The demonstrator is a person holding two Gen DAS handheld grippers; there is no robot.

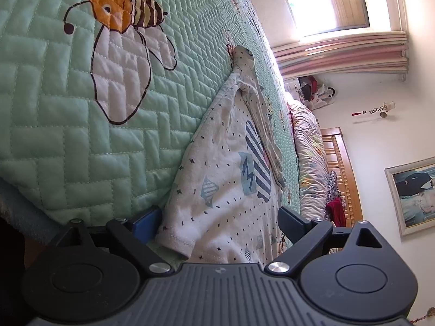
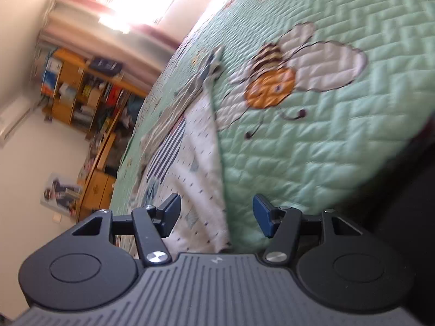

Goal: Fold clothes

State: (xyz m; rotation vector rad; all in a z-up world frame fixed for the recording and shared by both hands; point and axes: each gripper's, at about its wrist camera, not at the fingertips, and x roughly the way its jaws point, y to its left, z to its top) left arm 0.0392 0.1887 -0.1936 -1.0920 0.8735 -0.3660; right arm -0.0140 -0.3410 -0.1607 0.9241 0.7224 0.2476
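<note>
A white child's garment (image 1: 225,168) with small dark specks and a blue striped print lies flat on the mint quilted bedspread (image 1: 68,125). Its sleeve hem lies loose between the wide-apart fingers of my left gripper (image 1: 220,221), which is open; the pads do not press on it. In the blurred right wrist view the same garment (image 2: 190,168) stretches away from my right gripper (image 2: 216,214), also open, with the garment's near edge and the bedspread (image 2: 312,149) between its blue pads (image 2: 261,214). Nothing is held.
Embroidered bees (image 1: 122,5) decorate the bedspread. A rumpled duvet (image 1: 310,152) and wooden headboard (image 1: 345,174) lie beyond the garment. A bright window with curtains (image 1: 339,51), a framed picture (image 1: 413,195) and wooden shelves full of items (image 2: 81,89) line the walls.
</note>
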